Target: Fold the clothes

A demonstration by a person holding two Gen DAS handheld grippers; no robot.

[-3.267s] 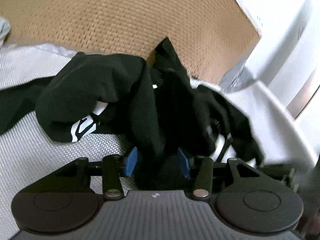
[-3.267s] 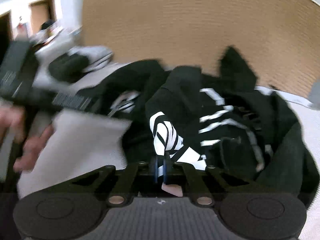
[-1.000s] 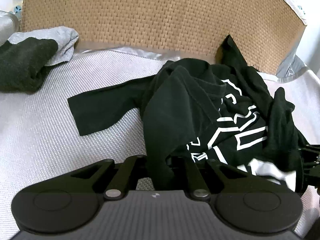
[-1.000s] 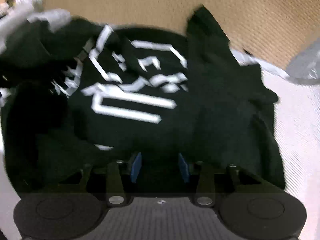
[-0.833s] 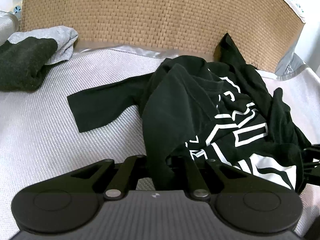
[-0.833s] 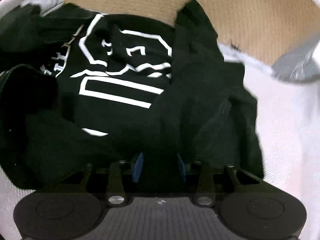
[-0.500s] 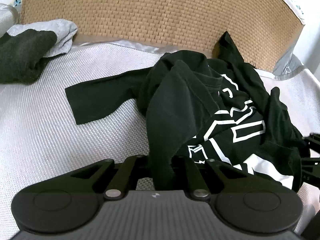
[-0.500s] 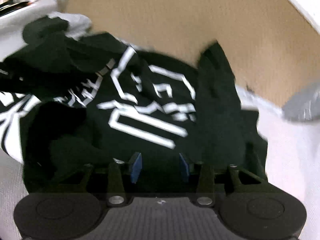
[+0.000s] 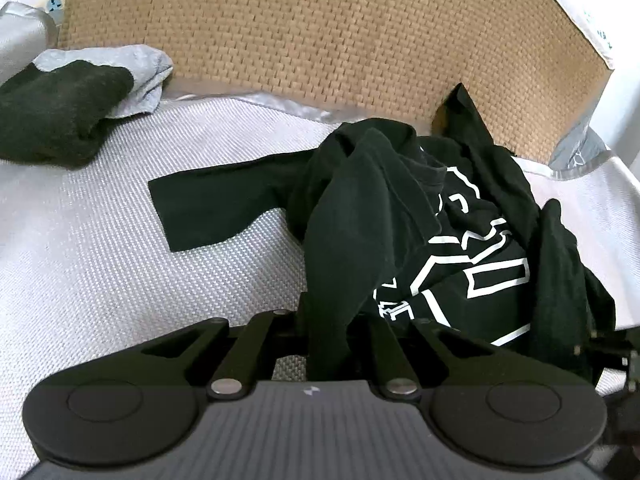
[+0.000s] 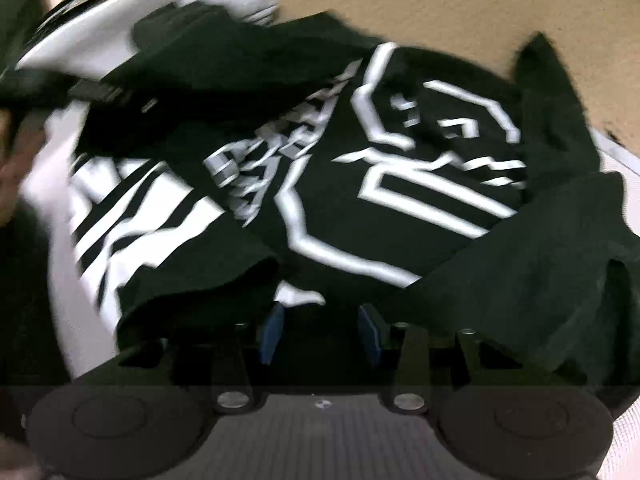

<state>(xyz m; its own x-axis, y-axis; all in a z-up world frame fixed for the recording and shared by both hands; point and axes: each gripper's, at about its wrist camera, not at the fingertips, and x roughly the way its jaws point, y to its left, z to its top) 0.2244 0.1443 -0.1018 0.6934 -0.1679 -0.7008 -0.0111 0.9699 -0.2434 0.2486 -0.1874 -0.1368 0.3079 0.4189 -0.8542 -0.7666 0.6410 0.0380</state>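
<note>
A black long-sleeve shirt (image 9: 400, 208) with a white line print lies crumpled on the white woven surface (image 9: 100, 280), one sleeve (image 9: 216, 200) stretched to the left. My left gripper (image 9: 326, 328) is shut on a fold of the shirt that rises from between its fingers. In the blurred right wrist view the shirt (image 10: 400, 152) fills the frame. My right gripper (image 10: 320, 332) is open, its blue pads (image 10: 272, 332) apart at the shirt's near edge with dark cloth between and over them.
A tan woven panel (image 9: 320, 32) stands upright behind the surface. A dark green and a grey garment (image 9: 60, 108) lie piled at the back left. Grey sheeting (image 9: 576, 152) lies at the back right. A white wall (image 9: 624, 80) is at the right.
My right gripper has swung leftward and pushed under the shirt's near edge, staying open. My left gripper keeps its hold; the shirt has shifted slightly.
</note>
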